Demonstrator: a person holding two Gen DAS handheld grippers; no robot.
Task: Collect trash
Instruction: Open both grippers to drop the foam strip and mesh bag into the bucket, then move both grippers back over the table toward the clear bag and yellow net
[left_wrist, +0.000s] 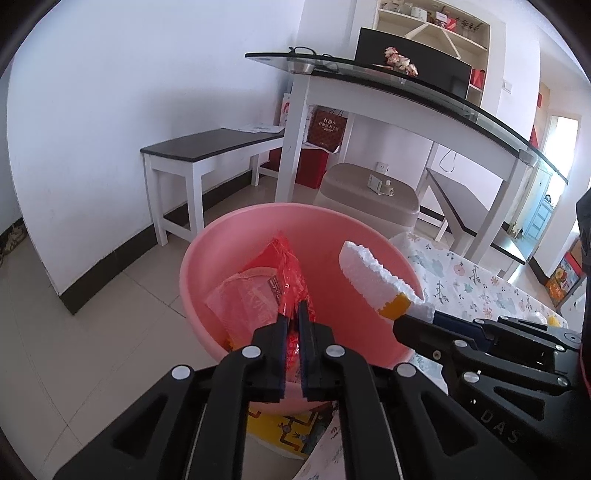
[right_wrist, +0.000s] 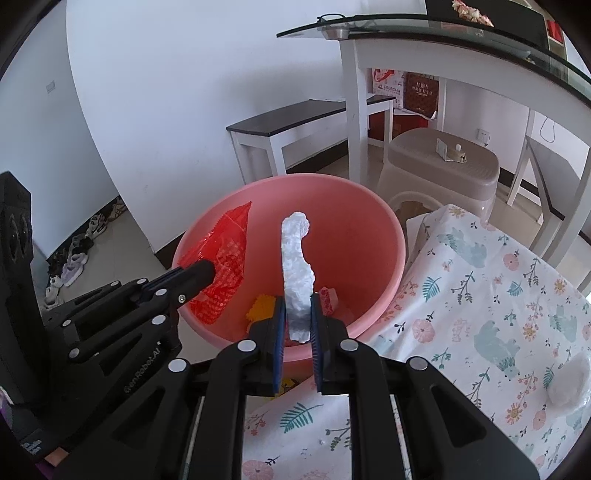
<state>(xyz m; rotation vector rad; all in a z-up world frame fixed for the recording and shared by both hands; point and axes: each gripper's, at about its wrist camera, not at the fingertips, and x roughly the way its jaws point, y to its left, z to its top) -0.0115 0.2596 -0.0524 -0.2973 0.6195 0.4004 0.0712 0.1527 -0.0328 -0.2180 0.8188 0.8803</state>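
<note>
The red wrapper (left_wrist: 286, 273) and white foam piece (right_wrist: 295, 266) hang over the pink basin (right_wrist: 369, 206), each pinched tight by the left tool (left_wrist: 291, 314) and the right tool (right_wrist: 297, 310). Each tool should open wide so both drop toward the basin's 6 o'clock floor.

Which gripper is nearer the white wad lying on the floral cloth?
Right. The right gripper, shut on the foam piece, is beside the cloth holding the wad; the left gripper is beyond it, further left.

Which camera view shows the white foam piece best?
The left wrist view: the white foam piece appears side-on, broad face visible, above the pink basin. The right wrist view shows only its narrow edge between the right claw fingers.
</note>
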